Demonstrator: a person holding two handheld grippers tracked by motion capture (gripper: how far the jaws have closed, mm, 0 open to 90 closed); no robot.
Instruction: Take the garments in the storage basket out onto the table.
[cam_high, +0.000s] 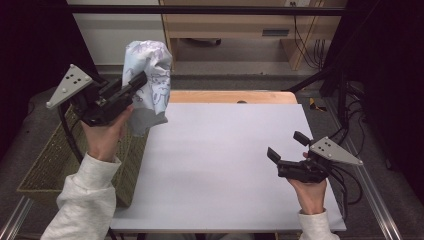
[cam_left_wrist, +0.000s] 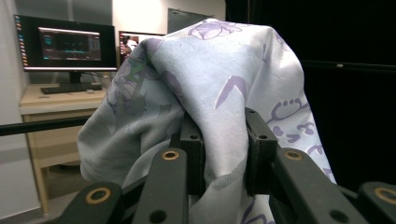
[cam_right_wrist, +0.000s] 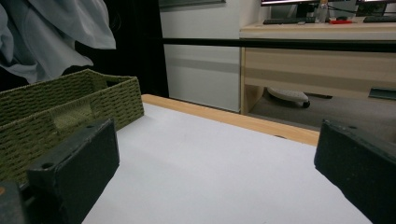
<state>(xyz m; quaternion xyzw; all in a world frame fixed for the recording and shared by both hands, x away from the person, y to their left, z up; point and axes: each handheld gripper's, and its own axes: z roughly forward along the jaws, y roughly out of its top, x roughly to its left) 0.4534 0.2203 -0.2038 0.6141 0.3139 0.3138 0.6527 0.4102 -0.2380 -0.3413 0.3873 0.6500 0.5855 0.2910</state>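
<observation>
A pale blue cloth with purple prints (cam_high: 148, 80) hangs bunched in the air over the table's left edge. My left gripper (cam_high: 139, 80) is shut on it; in the left gripper view the cloth (cam_left_wrist: 210, 88) drapes over and between the two black pads (cam_left_wrist: 259, 154). The cloth's lower folds (cam_right_wrist: 42, 37) also show at the top left of the right gripper view. My right gripper (cam_high: 287, 146) rests low at the right side of the white table top (cam_high: 225, 165), open, with nothing between its fingers (cam_right_wrist: 74, 163).
A green woven basket (cam_high: 47, 165) stands against the table's left side, under the left hand; its wall (cam_right_wrist: 56, 116) faces the right gripper. A wooden strip (cam_high: 230, 96) runs along the table's far edge. Desks with monitors stand beyond.
</observation>
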